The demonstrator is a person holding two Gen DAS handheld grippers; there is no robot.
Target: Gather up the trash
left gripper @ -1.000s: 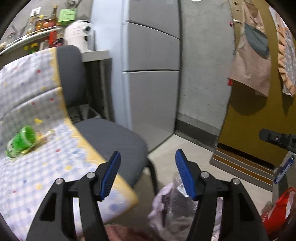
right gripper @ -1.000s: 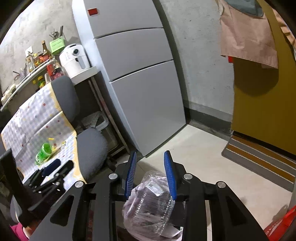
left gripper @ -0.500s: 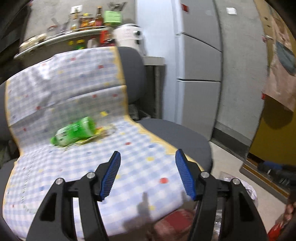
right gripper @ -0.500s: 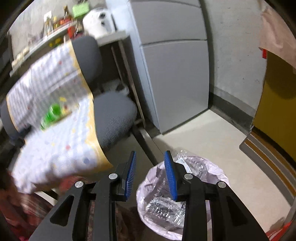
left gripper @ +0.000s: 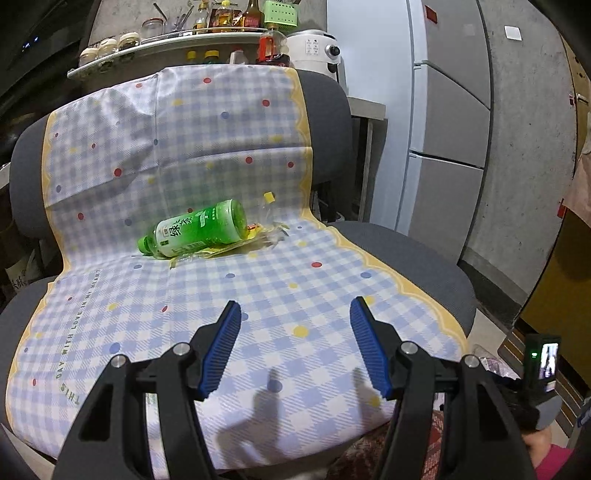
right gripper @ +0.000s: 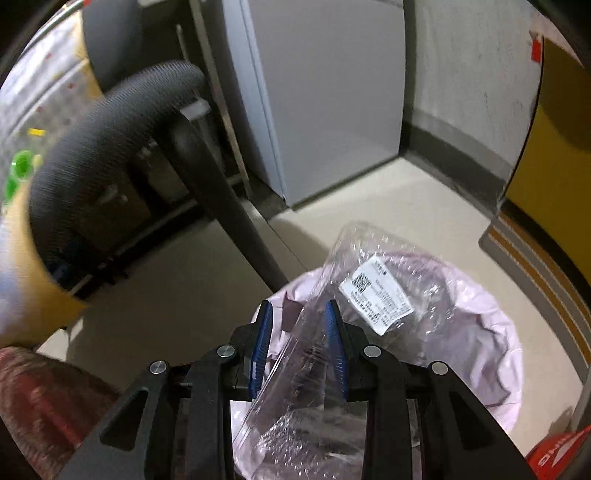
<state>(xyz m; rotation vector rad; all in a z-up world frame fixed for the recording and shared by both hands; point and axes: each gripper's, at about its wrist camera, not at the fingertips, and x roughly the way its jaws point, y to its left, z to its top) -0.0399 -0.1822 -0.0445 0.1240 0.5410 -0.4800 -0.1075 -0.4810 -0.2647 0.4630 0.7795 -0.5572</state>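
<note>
A green bottle (left gripper: 199,230) lies on its side on the checked cloth (left gripper: 258,295) over the chair seat, on yellowish wrappers, with a clear crushed bottle (left gripper: 267,214) beside it. My left gripper (left gripper: 295,347) is open and empty, above the seat's front, well short of the bottle. My right gripper (right gripper: 298,347) is shut on a clear plastic bag (right gripper: 354,295) with a white label, held over the bin lined with a pale purple bag (right gripper: 491,332). The green bottle shows blurred at the right wrist view's left edge (right gripper: 20,170).
The grey chair (left gripper: 413,258) stands before a shelf of jars and bottles (left gripper: 207,26) and a white appliance (left gripper: 317,48). A grey fridge (left gripper: 447,122) is to the right. A chair leg (right gripper: 229,206) runs beside the bin. A red packet (right gripper: 554,450) lies on the floor.
My left gripper has swung left and now faces the chair seat and the green bottle squarely. My right gripper has tipped down over the bin, still holding the clear bag.
</note>
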